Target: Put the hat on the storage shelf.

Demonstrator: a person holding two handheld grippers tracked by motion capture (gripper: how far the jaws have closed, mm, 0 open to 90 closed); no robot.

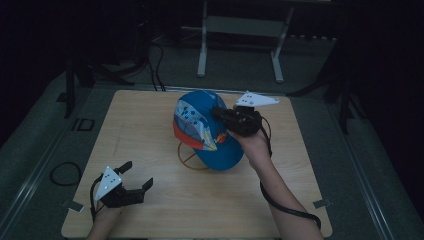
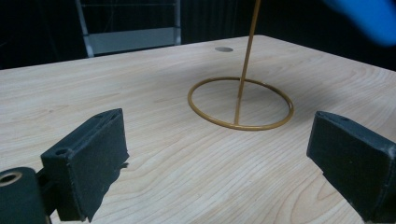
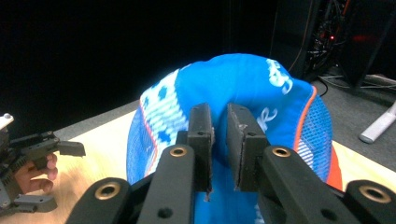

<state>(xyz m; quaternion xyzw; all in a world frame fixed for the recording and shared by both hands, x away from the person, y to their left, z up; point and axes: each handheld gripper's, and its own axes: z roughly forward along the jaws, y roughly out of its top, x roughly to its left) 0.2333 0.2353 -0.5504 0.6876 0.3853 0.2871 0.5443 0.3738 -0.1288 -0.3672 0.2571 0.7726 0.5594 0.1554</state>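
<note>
A blue cap with white print and an orange-edged brim hangs above the middle of the wooden table. My right gripper is shut on the cap's fabric. In the right gripper view the jaws pinch a fold of the cap. Under the cap stands a gold wire stand, a ring base with an upright rod. My left gripper rests open near the front left of the table, its jaws wide apart and facing the ring. The cap's edge shows blurred at the top right.
A white metal frame stands on the floor beyond the table. Cables lie on the floor at the left. A small round hole sits in the tabletop behind the ring. The left gripper shows far off in the right gripper view.
</note>
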